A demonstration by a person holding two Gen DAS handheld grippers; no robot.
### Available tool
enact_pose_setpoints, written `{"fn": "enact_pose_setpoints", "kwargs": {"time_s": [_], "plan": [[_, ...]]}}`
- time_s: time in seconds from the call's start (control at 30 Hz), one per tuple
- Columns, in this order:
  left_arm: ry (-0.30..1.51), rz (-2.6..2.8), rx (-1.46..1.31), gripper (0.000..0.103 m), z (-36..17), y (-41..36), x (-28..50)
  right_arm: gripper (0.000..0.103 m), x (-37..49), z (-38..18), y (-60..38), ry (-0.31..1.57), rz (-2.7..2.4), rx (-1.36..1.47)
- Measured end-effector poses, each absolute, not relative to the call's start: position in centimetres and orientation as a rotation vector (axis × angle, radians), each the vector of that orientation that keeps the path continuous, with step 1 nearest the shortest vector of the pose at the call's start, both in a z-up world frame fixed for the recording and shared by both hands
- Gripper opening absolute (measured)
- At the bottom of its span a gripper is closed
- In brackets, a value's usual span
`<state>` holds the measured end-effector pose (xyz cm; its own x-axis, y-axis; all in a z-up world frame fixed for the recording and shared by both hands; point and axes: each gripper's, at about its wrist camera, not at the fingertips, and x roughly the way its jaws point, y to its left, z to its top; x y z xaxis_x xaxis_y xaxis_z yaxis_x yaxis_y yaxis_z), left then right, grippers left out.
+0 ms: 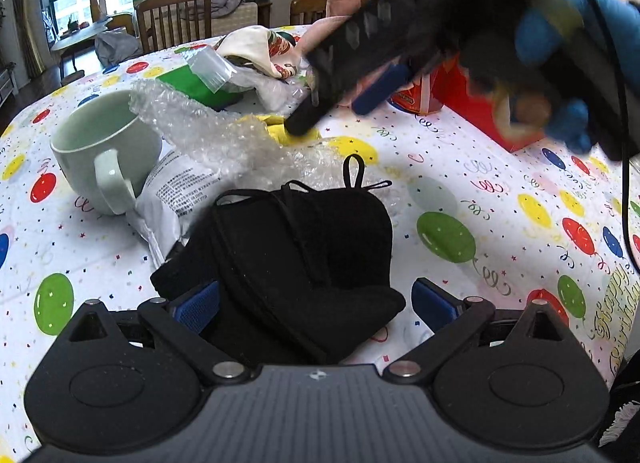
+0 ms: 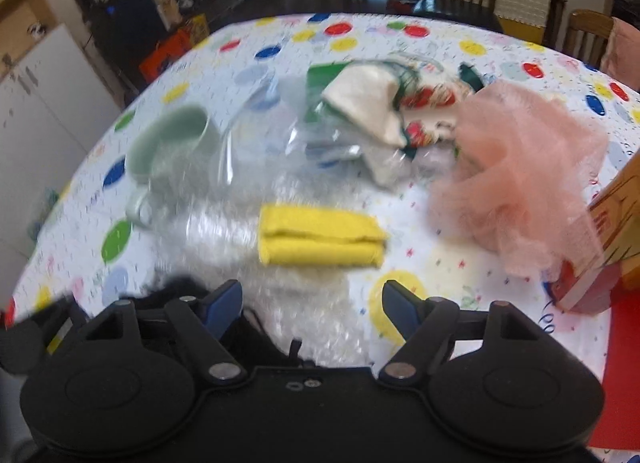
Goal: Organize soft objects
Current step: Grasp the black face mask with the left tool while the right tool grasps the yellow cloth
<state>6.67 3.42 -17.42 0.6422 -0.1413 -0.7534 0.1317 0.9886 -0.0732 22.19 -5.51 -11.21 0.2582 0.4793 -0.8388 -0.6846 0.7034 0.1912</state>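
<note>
A black fabric pouch (image 1: 296,263) with cords lies on the balloon-print tablecloth, between the open jaws of my left gripper (image 1: 316,299). My right gripper (image 2: 312,303) is open and empty, hovering above bubble wrap (image 2: 248,223) and just short of a folded yellow cloth (image 2: 320,241). In the left wrist view the right gripper (image 1: 344,95) reaches in from the upper right, one fingertip (image 1: 300,123) over the yellow cloth (image 1: 292,131). A pink tulle bundle (image 2: 520,183) and a white patterned cloth (image 2: 372,111) lie further back.
A pale green mug (image 1: 100,143) stands at the left beside a printed plastic bag (image 1: 176,191) and bubble wrap (image 1: 208,131). A green box (image 1: 188,83), a red box (image 1: 480,111) and a can (image 1: 412,97) sit behind. Wooden chairs (image 1: 176,19) ring the table.
</note>
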Motion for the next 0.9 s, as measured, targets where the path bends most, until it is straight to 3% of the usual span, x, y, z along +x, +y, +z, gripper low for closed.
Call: {"fn": "enact_pose_setpoints", "kwargs": {"time_s": [0.27,0.4,0.57,0.9], "plan": [[0.866,-0.152,-0.006,0.102,-18.1,3.3,6.8,0.080,25.1,-10.4,-4.5,1.052,0.750,-0.160],[0.883,-0.140,-0.008,0.096,-18.5,3.3,7.1,0.088,25.0,-11.1,-2.7,1.067,0.789,-0.209],[0.888,-0.135,-0.036,0.090,-18.5,3.6,7.2,0.092,25.6,-12.5,-1.4,1.103,0.794,-0.248],[0.894,-0.074,-0.124,0.051,-17.7,5.5,7.2,0.096,27.0,-14.5,-1.8,1.141,0.790,-0.211]]}}
